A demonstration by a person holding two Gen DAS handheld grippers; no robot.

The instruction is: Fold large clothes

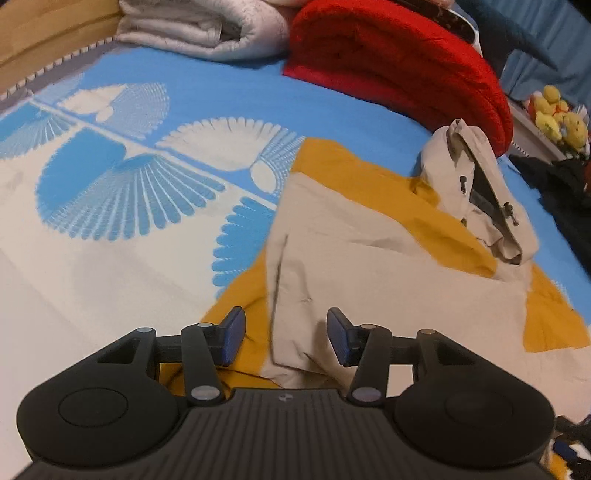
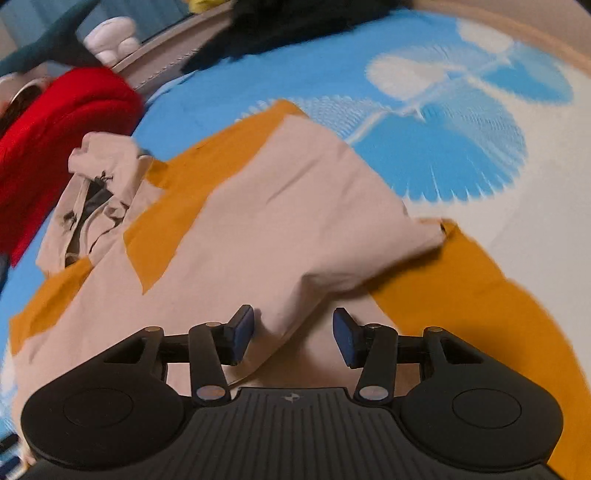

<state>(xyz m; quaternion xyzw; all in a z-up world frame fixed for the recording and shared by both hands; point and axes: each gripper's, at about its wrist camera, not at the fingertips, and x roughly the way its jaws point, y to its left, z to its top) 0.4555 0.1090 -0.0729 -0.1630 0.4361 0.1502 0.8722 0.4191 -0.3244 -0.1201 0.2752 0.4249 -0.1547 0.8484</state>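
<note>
I have the beige-and-mustard hooded jacket lying partly folded on the bed, on a blue-and-white bedspread printed with fan shapes. Its hood lies crumpled at the end nearest the red folded blanket near the head of the bed, and the drawcord toggles there are only small dark specks. My left tool hangs over the jacket's near edge with its blue pads apart and nothing pinched between them; beige fabric lies below the gap. My right tool is likewise spread, over a raised beige fold that runs down toward the gap, though I cannot tell whether either pad touches it. The right view is smeared, so the dark heap at the bed's far edge stays unreadable. A white folded quilt sits beside the red blanket, cut off by the frame. Yellow plush toys sit beyond the bed's edge, blurred.
</note>
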